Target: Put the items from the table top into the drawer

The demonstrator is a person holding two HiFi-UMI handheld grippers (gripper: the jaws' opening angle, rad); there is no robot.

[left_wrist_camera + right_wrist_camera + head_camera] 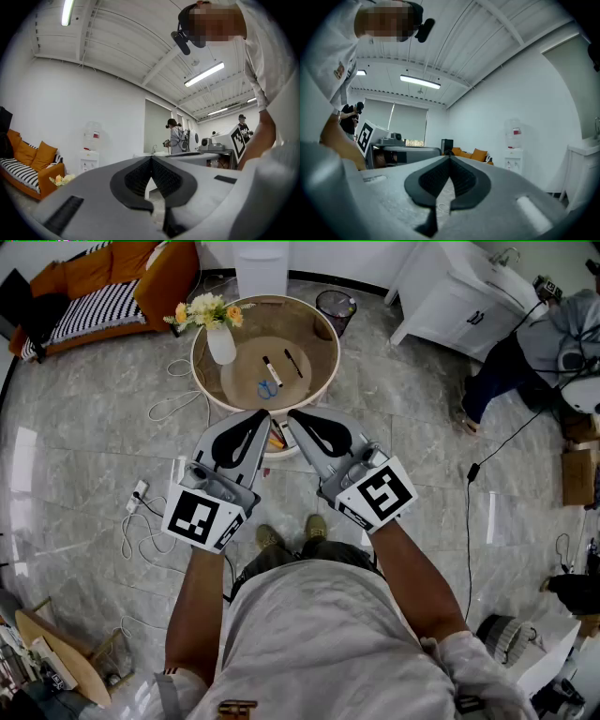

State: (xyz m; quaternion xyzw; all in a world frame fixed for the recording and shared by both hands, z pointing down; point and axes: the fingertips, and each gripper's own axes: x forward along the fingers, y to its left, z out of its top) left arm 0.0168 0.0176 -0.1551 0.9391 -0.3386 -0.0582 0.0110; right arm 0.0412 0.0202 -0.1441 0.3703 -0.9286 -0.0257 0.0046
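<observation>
Head camera looks steeply down on the round tan worktop; cameras on left tongs and right tongs face level, sharing the orange sofa and white water dispenser

Round table ahead of me

I am looking down at the table, which is standing on the grey floor and carrying a white vase at its left, with a white marker, black pen and blue scissors lying near its middle.
</observation>
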